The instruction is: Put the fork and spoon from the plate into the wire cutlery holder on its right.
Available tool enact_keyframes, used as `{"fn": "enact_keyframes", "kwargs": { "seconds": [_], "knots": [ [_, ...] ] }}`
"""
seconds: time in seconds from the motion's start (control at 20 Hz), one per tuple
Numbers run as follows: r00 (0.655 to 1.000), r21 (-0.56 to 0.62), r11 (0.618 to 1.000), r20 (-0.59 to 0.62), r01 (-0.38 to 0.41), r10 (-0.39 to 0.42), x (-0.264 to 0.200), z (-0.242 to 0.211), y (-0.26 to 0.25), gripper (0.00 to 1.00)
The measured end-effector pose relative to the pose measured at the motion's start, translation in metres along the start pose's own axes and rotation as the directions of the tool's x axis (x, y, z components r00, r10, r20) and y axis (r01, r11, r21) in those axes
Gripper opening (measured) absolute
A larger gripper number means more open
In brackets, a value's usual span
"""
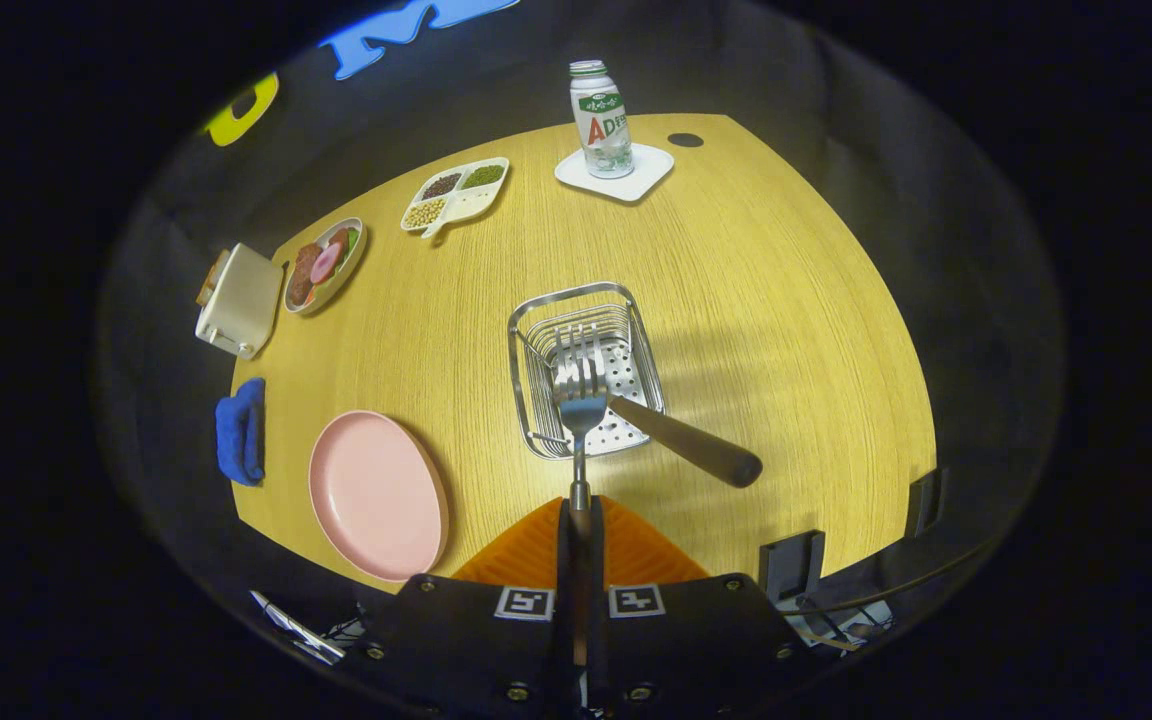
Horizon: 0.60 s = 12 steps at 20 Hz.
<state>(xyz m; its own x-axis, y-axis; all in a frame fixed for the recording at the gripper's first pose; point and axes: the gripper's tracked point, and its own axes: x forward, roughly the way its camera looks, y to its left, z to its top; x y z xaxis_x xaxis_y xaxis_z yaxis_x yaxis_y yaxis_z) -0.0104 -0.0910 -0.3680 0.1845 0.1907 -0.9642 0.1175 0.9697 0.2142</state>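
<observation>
My gripper (578, 520) is shut on the handle of a metal fork (581, 395), whose tines point forward over the wire cutlery holder (526, 340). The fork's head hangs above the holder's perforated floor. A utensil with a dark wooden handle (696, 448) stands slanted in the holder, its handle leaning out over the near right corner; its head is hidden behind the fork. The pink plate (376, 495) lies to the left of the holder and of my fingers, with nothing on it.
On the yellow wooden table (786, 300) stand a bottle (600, 120) on a white coaster at the far side, a divided dish of beans (456, 192), a plate of food (324, 265), a cream toaster (238, 300) and a blue cloth (241, 430) at the left edge.
</observation>
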Motion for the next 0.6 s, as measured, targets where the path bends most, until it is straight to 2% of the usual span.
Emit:
{"fn": "enact_keyframes", "kwargs": {
  "seconds": [0.6],
  "knots": [
    [0.999, -0.002, 1.000, 0.046, 0.006, -0.006, -0.009, 0.013, 0.002, 0.12]
  ]
}}
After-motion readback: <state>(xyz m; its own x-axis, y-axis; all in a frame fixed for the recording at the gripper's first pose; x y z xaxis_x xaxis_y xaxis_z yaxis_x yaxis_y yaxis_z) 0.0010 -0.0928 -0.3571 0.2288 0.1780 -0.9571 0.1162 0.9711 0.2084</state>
